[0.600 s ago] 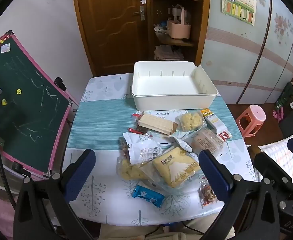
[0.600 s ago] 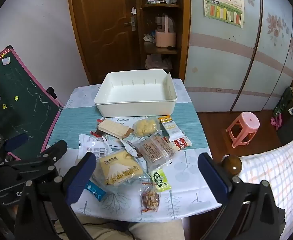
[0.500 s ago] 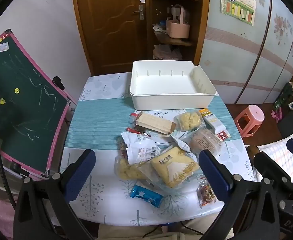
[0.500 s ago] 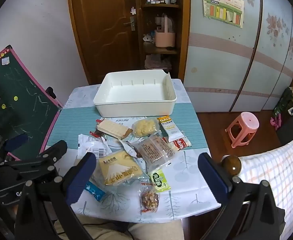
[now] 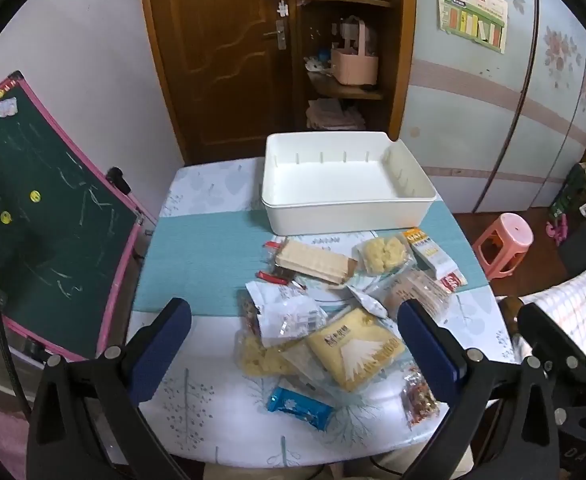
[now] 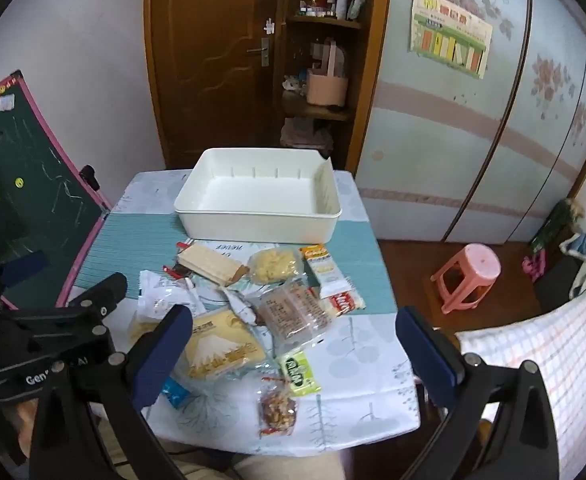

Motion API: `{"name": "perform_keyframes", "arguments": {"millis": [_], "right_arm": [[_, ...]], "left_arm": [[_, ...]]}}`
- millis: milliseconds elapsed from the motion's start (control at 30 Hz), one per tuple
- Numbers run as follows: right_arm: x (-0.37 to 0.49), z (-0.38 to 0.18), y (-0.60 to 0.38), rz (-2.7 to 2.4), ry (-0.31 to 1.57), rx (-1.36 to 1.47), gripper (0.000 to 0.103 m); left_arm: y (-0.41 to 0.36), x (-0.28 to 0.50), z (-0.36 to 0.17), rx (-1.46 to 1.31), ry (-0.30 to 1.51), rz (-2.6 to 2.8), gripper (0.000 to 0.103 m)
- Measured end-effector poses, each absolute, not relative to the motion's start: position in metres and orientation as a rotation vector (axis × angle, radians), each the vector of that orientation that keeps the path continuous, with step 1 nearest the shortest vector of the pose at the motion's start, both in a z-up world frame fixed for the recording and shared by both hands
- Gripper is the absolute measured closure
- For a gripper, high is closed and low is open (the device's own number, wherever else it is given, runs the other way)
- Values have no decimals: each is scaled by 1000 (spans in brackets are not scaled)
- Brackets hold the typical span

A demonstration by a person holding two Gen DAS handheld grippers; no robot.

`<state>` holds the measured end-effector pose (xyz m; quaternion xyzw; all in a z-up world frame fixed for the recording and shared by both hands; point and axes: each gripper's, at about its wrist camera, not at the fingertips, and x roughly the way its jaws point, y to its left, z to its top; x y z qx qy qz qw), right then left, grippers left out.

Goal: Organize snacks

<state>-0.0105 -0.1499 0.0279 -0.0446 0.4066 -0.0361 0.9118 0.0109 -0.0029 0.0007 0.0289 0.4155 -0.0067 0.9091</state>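
An empty white bin [image 5: 345, 184] stands at the far side of the table; it also shows in the right wrist view [image 6: 257, 204]. Several snack packets lie in a pile in front of it: a wafer pack [image 5: 313, 262], a yellow mountain-print pack [image 5: 353, 348], a blue bar [image 5: 299, 406], a nut bag [image 6: 277, 408], a green packet [image 6: 299, 372]. My left gripper [image 5: 293, 348] is open and empty above the near pile. My right gripper [image 6: 293, 352] is open and empty above the near right of the pile.
A green chalkboard with a pink frame [image 5: 45, 216] leans at the table's left edge. A pink stool [image 6: 469, 276] stands on the floor to the right. A checked cloth [image 6: 541, 360] lies at near right. A wooden door and shelf are behind the table.
Both grippers have shifted slightly; the table and bin sit a little differently in view. Nothing has been taken hold of.
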Motion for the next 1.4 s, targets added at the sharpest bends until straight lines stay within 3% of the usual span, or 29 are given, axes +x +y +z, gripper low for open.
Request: {"name": "perform_keyframes", "arguments": {"millis": [1133, 1400], "right_arm": [[-25, 23, -149, -51, 755, -57, 1], [-29, 16, -150, -41, 767, -68, 1]], "left_arm": [[-5, 3, -1, 82, 833, -39, 0], [-5, 8, -15, 81, 910, -96, 0]]}}
